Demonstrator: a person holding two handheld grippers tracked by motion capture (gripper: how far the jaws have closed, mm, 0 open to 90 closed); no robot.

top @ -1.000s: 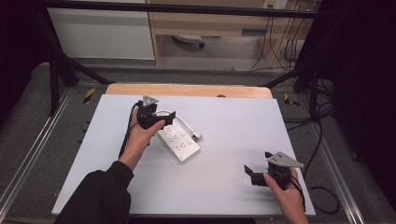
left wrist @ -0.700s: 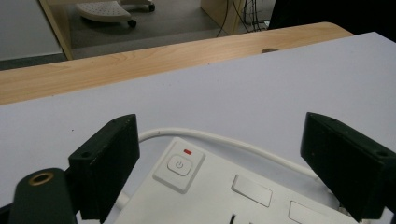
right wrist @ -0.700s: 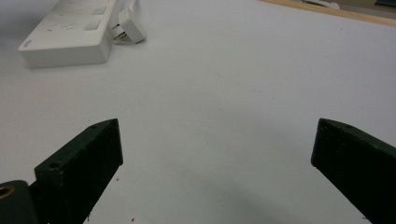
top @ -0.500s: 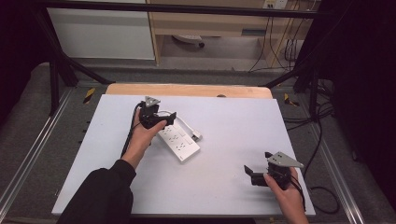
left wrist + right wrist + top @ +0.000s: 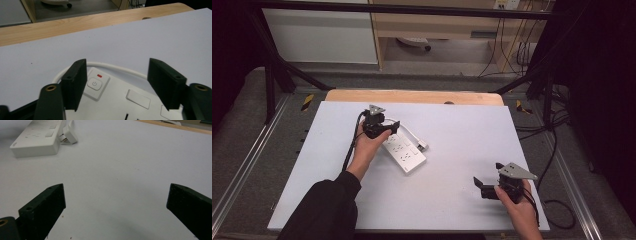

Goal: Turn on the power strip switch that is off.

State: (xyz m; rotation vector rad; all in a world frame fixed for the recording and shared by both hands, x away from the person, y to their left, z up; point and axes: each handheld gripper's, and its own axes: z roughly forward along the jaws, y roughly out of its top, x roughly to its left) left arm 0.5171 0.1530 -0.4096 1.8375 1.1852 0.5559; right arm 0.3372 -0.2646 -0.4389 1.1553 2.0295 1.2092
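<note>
A white power strip [image 5: 407,152] lies slantwise near the middle of the white table, its cable [image 5: 120,68] looped round the far end and its plug [image 5: 423,146] beside it. My left gripper [image 5: 391,126] hovers over the end with the power button [image 5: 96,83]. Its jaws have just been closing and straddle that end [image 5: 117,75] without the pads pressing on it. My right gripper [image 5: 482,187] rests near the front right corner, open and empty [image 5: 117,202], pointing toward the strip [image 5: 37,137] and the plug [image 5: 68,136] farther off.
The white table top [image 5: 462,135] has a wooden strip [image 5: 412,96] along its far edge. Metal rails run along both sides. Cables [image 5: 557,150] hang off to the right of the table.
The left gripper's jaws have drawn closer together over the strip's button end. The hand has barely shifted. The right hand and gripper have stayed put.
</note>
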